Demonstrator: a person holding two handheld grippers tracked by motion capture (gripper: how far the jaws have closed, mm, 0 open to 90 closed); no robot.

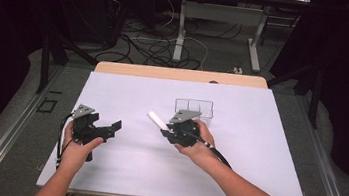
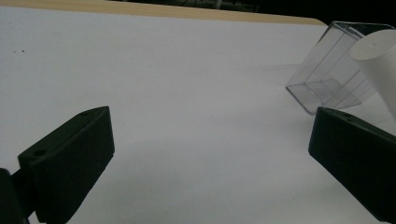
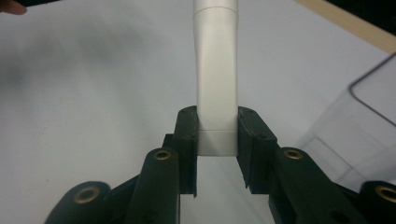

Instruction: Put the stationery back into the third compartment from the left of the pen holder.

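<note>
1. A person sits at a worktop [image 1: 127,97] covered by a white sheet, with both forearms coming in from the near edge and a black two-jaw gripper held in each hand.
2. The right gripper [image 1: 167,129] sits near the middle of the worktop, and its jaws are clamped on a white plastic cylindrical tube [image 1: 157,121].
3. In the right gripper view, the tube [image 3: 215,70] stands out straight ahead from between the jaws, which press on its lower end from both sides.
4. In the high view, the tube points up and to the left, away from the right hand [image 1: 197,148], and is raised off the sheet.
5. A clear plastic rectangular box with compartments [image 1: 194,107] stands on the sheet just behind the right gripper.
6. The left gripper [image 1: 114,127] is held over the left part of the worktop, well apart from the tube, with its jaws wide apart and nothing between them.
7. In the left gripper view, the clear box [image 2: 329,70] appears tilted at the upper right, with the round end of the white tube [image 2: 378,65] in front of it.
8. Beyond the far wooden edge of the worktop lies a dark floor with tangled cables [image 1: 154,45].
</note>
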